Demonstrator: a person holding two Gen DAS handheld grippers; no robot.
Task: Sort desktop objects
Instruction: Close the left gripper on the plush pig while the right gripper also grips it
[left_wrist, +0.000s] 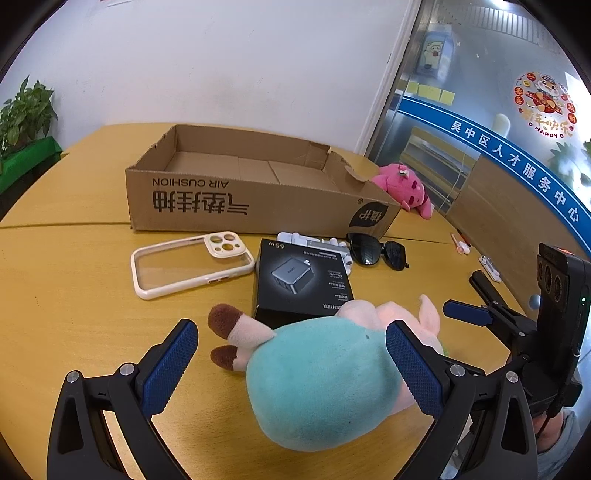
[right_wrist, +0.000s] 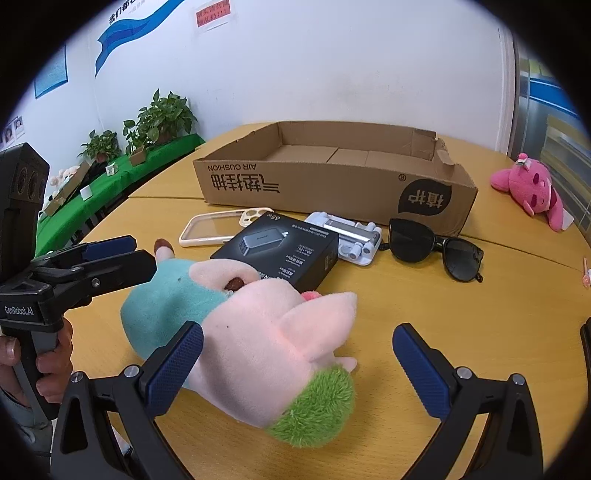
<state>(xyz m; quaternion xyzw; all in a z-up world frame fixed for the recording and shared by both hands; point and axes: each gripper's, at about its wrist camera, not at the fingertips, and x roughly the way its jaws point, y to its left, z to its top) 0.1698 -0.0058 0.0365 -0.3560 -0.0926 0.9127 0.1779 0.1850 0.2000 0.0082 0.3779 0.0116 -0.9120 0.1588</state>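
A plush toy (left_wrist: 321, 376) with a teal body, pink head and green tuft lies on its side on the wooden table (left_wrist: 74, 314), partly on a black charger box (left_wrist: 299, 280). My left gripper (left_wrist: 291, 365) is open and straddles the teal body; its right finger is against the plush, its left finger stands apart. My right gripper (right_wrist: 297, 369) is open around the pink head (right_wrist: 266, 332), with its right finger well clear. An open cardboard box (left_wrist: 258, 206) stands behind, with nothing in it.
A clear phone case (left_wrist: 192, 262), a white stand (left_wrist: 317, 243) and sunglasses (left_wrist: 376, 251) lie in front of the box. A pink plush (right_wrist: 528, 184) lies right of it, a pen (left_wrist: 458, 243) near the right edge. Plants (right_wrist: 162, 114) stand on a green shelf to the left.
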